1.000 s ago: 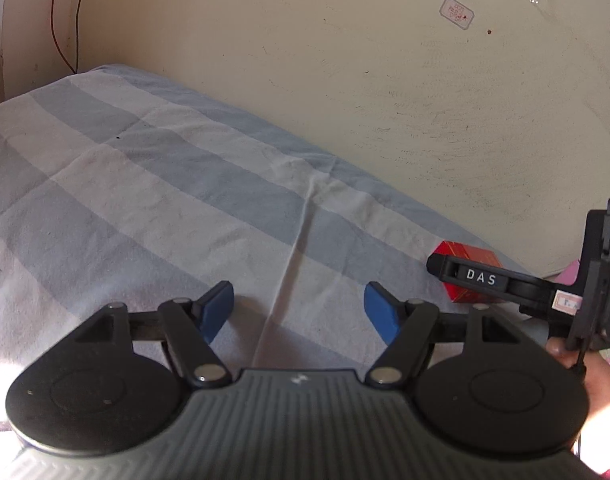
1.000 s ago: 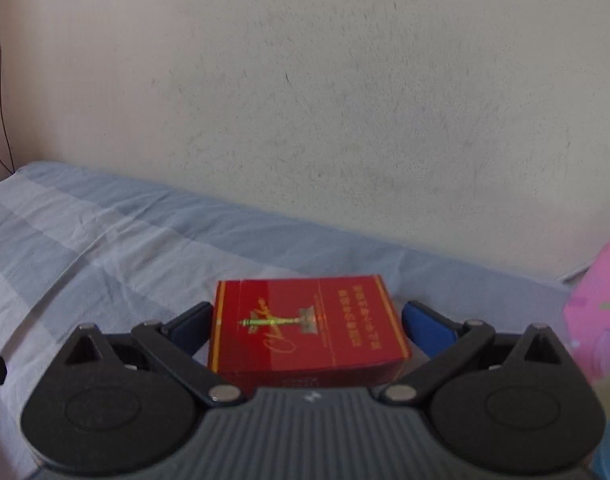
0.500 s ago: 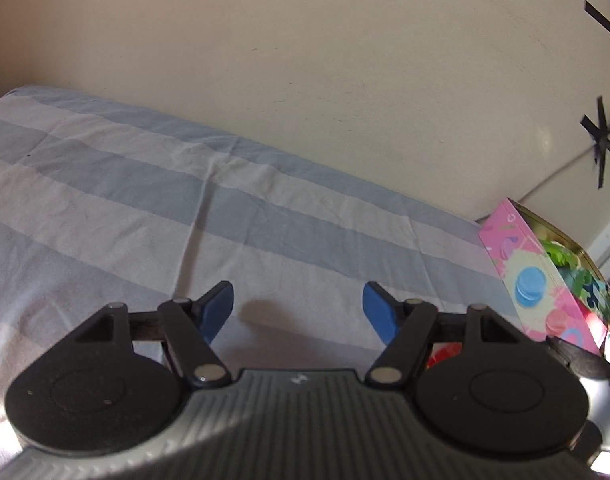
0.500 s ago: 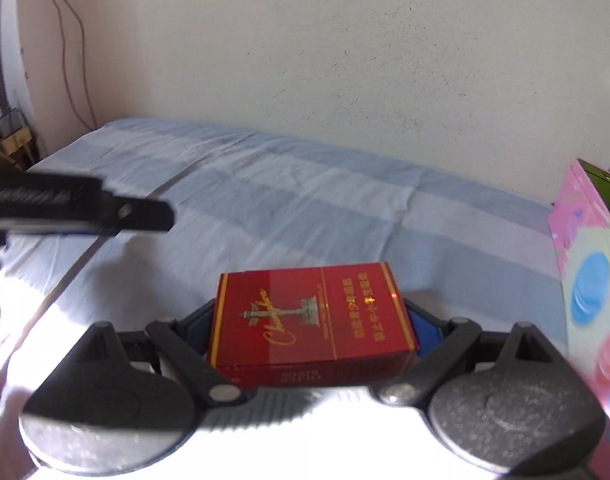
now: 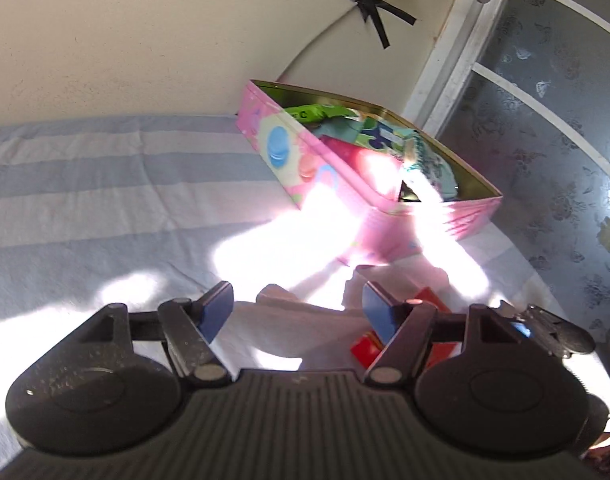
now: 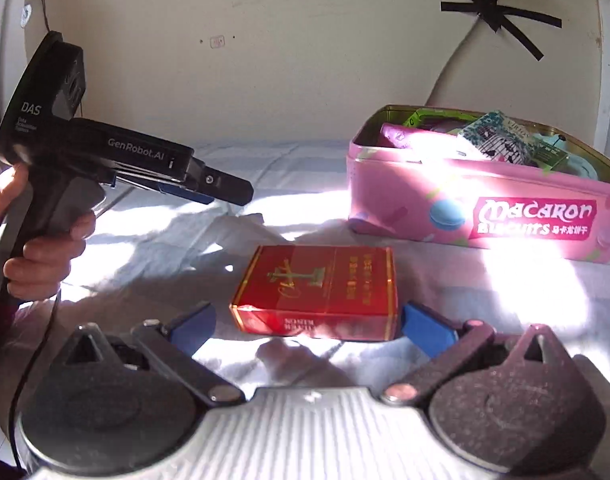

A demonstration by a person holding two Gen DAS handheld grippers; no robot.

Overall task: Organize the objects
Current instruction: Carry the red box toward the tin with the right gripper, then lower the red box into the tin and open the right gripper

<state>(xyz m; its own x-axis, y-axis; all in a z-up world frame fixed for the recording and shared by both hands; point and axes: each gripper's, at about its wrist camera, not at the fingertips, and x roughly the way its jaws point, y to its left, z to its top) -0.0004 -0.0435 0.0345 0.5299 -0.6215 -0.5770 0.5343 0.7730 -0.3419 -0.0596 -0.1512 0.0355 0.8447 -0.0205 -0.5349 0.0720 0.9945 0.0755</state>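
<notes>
Red box [image 6: 317, 292] | gold print, flat on sheet | right tongs [image 6: 309, 326] released | left tongs [image 5: 297, 310] unclenched, empty

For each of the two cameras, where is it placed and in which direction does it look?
Left wrist: on the left gripper, looking down the bed at the pink tin; own blue fingers show.
Right wrist: on the right gripper, facing the red box; the left hand shows.
Shared: tin, red box, striped sheet.
</notes>
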